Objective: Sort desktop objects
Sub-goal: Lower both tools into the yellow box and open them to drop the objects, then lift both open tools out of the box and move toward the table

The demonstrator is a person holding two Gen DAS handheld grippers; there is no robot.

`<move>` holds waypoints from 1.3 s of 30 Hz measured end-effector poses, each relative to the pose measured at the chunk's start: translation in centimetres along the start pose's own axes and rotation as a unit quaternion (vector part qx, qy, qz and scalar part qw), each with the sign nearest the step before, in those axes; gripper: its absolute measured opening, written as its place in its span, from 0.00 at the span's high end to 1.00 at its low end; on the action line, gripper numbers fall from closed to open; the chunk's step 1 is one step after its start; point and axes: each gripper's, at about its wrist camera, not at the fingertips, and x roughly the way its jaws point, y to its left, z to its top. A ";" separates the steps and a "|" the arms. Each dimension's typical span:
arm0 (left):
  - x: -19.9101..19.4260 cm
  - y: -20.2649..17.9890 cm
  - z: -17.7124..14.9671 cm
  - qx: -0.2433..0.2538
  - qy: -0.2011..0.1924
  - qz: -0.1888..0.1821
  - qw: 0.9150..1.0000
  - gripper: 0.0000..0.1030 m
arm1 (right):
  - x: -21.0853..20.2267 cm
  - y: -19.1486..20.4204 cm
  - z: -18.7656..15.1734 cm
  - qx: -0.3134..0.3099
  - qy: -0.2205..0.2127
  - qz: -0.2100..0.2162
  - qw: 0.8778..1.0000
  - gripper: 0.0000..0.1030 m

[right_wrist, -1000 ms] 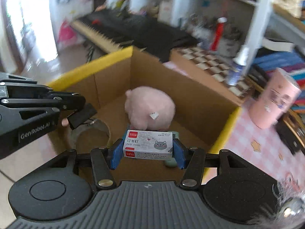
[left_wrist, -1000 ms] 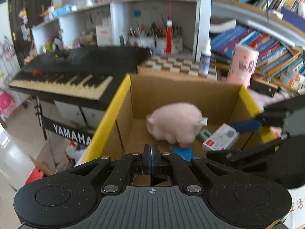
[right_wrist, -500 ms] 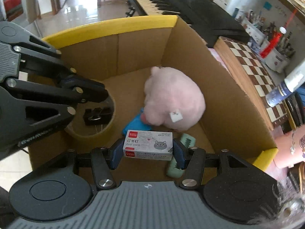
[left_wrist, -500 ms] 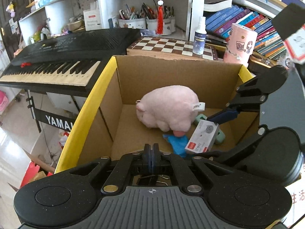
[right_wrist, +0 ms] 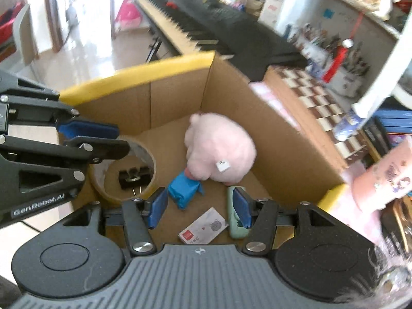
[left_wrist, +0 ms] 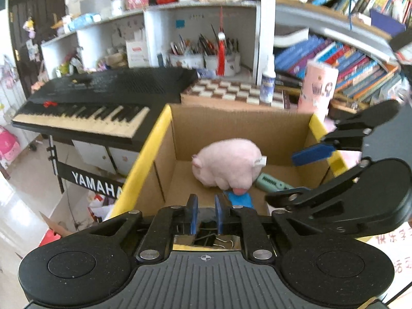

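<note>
Both grippers above the cardboard box [right_wrist: 270,139] with yellow rim.

In the box, the pink plush pig [right_wrist: 219,149] lies at the far side; a tape roll [right_wrist: 123,170] at the near left has a black binder clip [right_wrist: 134,177] inside. The staples box [right_wrist: 203,228] lies on the floor below the right gripper [right_wrist: 198,207], whose jaws stand apart and empty. The left gripper [left_wrist: 205,215] is opening, nothing between its pads.

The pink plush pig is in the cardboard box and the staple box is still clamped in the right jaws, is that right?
Not quite. The right wrist view shows the staple box lying loose on the cardboard box floor below the open right gripper. The pink plush pig is in the box.
</note>
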 end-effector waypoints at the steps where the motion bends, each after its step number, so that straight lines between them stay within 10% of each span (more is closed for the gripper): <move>1: -0.6 0.1 0.0 -0.001 -0.008 0.002 1.000 0.83 | -0.8 0.1 -0.2 0.005 -0.010 -0.007 1.000 0.48; 20: -11.5 1.9 -4.7 -0.024 -0.090 0.018 0.995 0.41 | -14.8 6.9 -8.6 0.220 -0.185 -0.144 0.947 0.40; 29: -15.6 2.4 -9.9 -0.023 -0.079 0.019 0.996 0.36 | -16.7 13.9 -12.9 0.282 -0.184 -0.175 0.925 0.40; 39: -18.6 2.2 -14.6 -0.026 -0.067 0.008 0.997 0.32 | -17.9 21.2 -16.4 0.266 -0.163 -0.207 0.927 0.40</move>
